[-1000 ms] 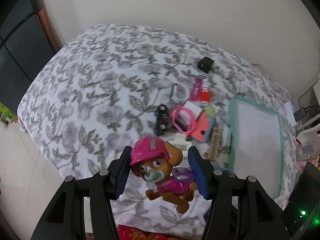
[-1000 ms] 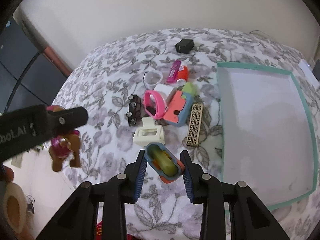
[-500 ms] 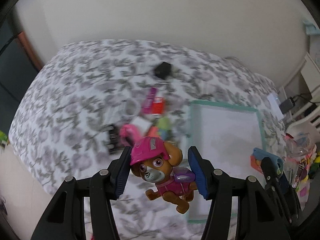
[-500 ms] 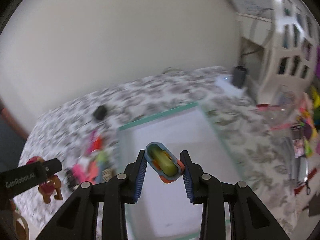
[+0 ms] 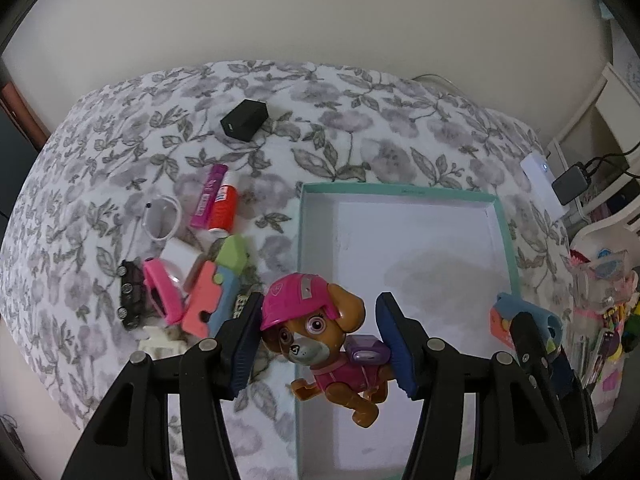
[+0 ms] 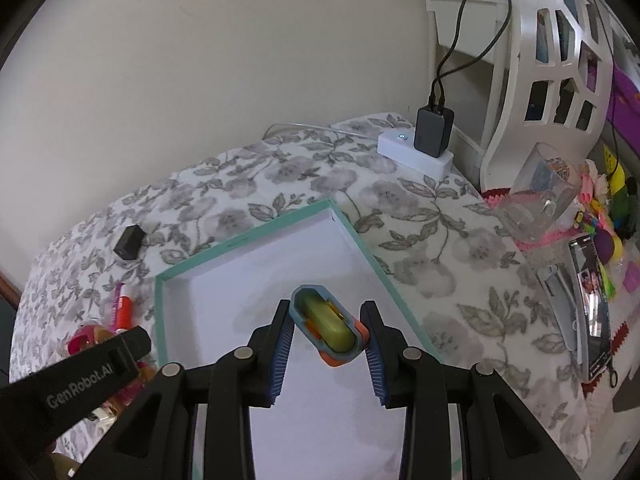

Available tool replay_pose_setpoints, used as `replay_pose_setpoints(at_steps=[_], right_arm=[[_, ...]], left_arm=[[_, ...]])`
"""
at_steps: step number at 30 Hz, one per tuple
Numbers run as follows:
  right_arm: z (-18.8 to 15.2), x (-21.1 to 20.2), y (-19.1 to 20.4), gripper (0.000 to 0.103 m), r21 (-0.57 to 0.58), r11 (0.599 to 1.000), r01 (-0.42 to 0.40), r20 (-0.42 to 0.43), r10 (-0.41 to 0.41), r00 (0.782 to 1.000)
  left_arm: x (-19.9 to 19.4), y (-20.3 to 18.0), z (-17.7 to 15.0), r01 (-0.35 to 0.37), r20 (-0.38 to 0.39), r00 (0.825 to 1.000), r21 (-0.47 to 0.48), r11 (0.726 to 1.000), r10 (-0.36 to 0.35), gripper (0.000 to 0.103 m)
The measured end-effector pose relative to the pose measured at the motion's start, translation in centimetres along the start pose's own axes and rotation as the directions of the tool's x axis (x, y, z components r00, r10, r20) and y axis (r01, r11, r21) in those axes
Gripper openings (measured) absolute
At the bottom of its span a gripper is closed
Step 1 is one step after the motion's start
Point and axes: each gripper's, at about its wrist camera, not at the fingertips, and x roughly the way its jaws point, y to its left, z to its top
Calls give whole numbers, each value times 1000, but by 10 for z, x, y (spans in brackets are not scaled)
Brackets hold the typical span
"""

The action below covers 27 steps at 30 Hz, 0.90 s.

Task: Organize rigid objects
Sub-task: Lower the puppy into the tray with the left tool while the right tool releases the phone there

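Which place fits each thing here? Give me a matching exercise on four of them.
1. puppy figure
2. capsule toy
3. black block
4. teal box

a. on the bedspread by the wall
b. in the left gripper
c. holding nothing
d. in the right gripper

Pairs: 1-b, 2-d, 3-a, 4-c

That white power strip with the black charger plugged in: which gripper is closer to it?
Right. The right gripper holds its toy over the tray's side nearer the power strip; the left gripper hangs at the tray's opposite edge.
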Motion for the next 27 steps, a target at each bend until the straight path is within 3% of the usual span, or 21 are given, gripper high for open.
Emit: replay_pose_setpoints(at_steps=[15, 27], right_arm=[[-13, 43, -9, 37, -5, 1000, -5, -93, 4, 996], [-27, 39, -7, 36, -65, 997, 30, -147, -40, 988]], left_arm=[[53, -8, -9, -8, -55, 998, 45, 999, 10, 59], [65, -12, -24, -21, -106, 994, 83, 996, 30, 59]])
